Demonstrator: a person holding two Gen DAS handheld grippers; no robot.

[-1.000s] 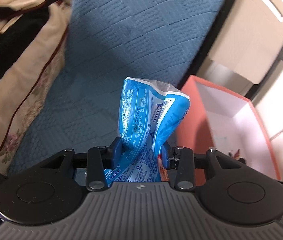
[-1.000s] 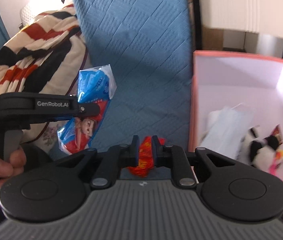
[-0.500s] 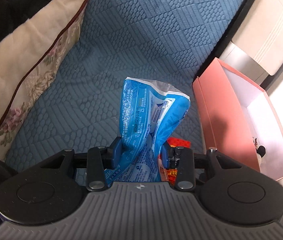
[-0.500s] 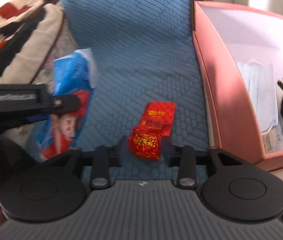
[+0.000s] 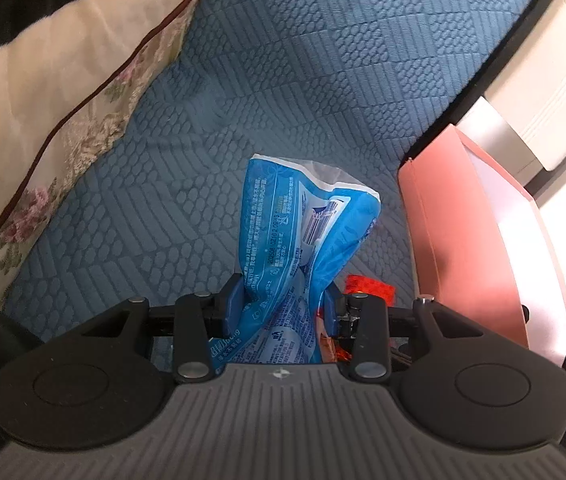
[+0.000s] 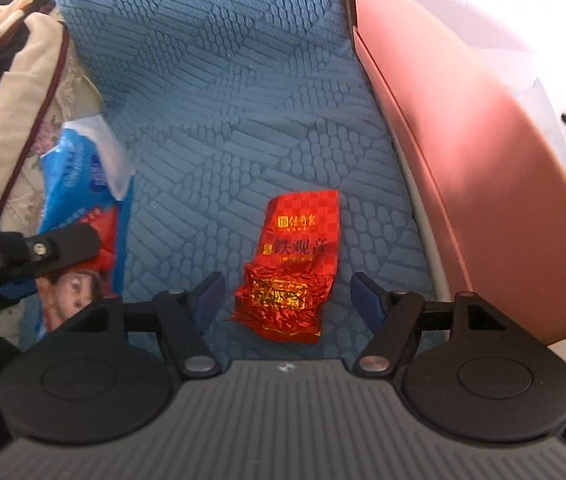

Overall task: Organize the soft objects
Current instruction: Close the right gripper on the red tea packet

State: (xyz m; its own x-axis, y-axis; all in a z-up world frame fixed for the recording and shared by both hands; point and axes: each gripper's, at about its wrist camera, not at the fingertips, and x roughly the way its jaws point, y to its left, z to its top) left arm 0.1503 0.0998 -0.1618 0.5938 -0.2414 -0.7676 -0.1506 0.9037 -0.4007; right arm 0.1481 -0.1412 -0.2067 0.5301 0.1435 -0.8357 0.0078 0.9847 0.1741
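Crinkled red foil packet (image 6: 289, 264) lies on quilted blue cover (image 6: 219, 92) between opening right jaws; left jaws clench glossy blue pack (image 5: 303, 232).

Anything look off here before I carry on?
Yes: the red foil packet lies on the blue quilt between the opening right gripper, outside the pink box. The left gripper grips the blue bag.

The right tool (image 6: 287, 300) is opening, its red packet (image 6: 293, 264) now released onto the bedspread (image 6: 211, 92).
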